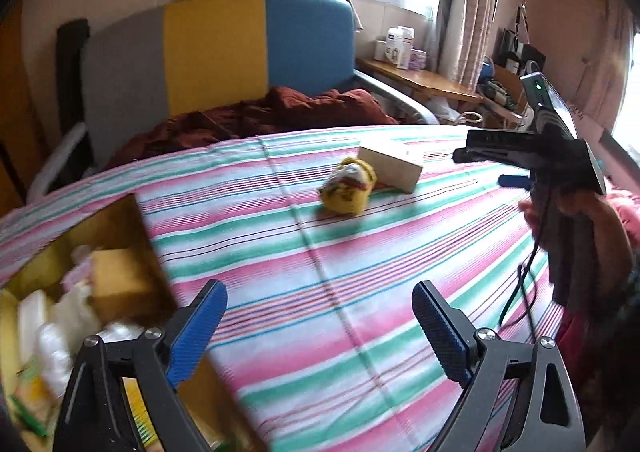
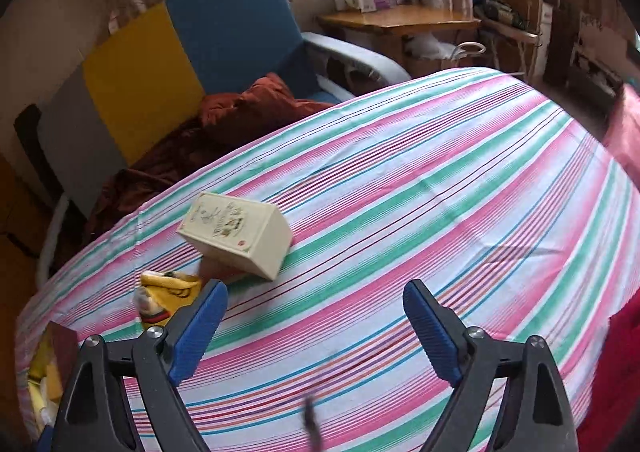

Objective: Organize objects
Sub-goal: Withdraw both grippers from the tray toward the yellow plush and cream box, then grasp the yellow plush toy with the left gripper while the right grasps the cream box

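A yellow plush toy (image 1: 349,188) lies on the striped bed sheet (image 1: 280,244), touching a cream printed box (image 1: 390,166) behind it. My left gripper (image 1: 320,316) hangs open and empty over the sheet. An open cardboard box (image 1: 132,236) holding several packets sits just to its left. My right gripper (image 2: 316,316) is open too, with nothing between its pads. The cream box (image 2: 236,236) lies ahead of it to the left, and the plush toy (image 2: 168,300) is by its left finger. A hand (image 1: 576,220) holds that gripper at the right of the left wrist view.
Behind the bed stands a grey, yellow and blue chair (image 1: 216,52) with a dark red blanket (image 1: 280,112) on it. A wooden table (image 2: 400,18) with small cartons is by the window. Red cloth (image 2: 624,124) lies at the bed's right edge. A black cable (image 1: 528,292) dangles below the hand.
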The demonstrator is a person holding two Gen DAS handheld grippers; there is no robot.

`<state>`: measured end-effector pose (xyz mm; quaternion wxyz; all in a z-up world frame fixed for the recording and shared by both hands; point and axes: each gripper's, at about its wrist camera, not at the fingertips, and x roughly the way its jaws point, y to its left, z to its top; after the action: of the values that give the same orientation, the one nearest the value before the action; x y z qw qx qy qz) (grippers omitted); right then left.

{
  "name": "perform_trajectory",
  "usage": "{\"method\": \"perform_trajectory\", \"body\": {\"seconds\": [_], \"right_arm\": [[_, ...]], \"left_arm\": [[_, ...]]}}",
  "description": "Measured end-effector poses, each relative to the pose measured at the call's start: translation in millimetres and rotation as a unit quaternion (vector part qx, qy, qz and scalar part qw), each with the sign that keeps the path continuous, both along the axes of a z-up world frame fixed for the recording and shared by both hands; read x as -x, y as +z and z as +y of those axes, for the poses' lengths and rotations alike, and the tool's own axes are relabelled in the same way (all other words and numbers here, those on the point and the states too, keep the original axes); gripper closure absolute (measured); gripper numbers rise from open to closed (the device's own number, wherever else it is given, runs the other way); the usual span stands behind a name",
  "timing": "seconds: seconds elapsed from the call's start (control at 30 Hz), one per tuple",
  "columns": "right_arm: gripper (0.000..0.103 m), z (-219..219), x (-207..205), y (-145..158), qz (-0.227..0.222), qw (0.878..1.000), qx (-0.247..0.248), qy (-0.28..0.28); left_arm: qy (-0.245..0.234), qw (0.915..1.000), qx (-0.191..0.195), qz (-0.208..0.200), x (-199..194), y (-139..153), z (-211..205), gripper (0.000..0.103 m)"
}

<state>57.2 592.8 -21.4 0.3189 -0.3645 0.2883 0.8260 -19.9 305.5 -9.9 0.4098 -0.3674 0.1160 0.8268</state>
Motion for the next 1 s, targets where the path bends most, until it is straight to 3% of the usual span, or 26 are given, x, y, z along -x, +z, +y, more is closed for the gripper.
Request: {"method": "perform_trajectory", "body": {"seconds": [0.13,0.23,0.43,0.6,0.73,0.93,1.0], "right_arm": [[0.008,-5,3,-1,0.018,0.999,0.025,0.026],[0.007,-2,-2,3,0.024,0.999,0.022,0.014],[0.007,14,-16,1,0.046,0.997,0.059,-0.018],[0.007,12,-15,1,0.047,0.997,0.063,-0.009],[0.007,9,-11,0,0.044,0.997,0.062,0.001],[0.007,6,-6,-4,0.033,0.997,0.065,0.011],[0.007,6,-5,-5,0.029,0.997,0.063,0.012]], "left_arm": [[-0.012,0.9997,0.002,-0.021,15,-3,34,0.003],[-0.022,0.9995,0.016,-0.017,25,-6,60,0.0],[-0.02,0.9987,0.038,-0.029,53,-19,109,0.0],[-0.015,0.9991,0.04,-0.002,70,-31,145,0.0],[-0.025,0.9972,0.067,-0.019,86,-52,176,0.0],[0.02,0.9941,0.086,-0.063,119,-82,191,0.001],[0.046,0.9944,0.062,-0.073,127,-86,183,0.004]]}}
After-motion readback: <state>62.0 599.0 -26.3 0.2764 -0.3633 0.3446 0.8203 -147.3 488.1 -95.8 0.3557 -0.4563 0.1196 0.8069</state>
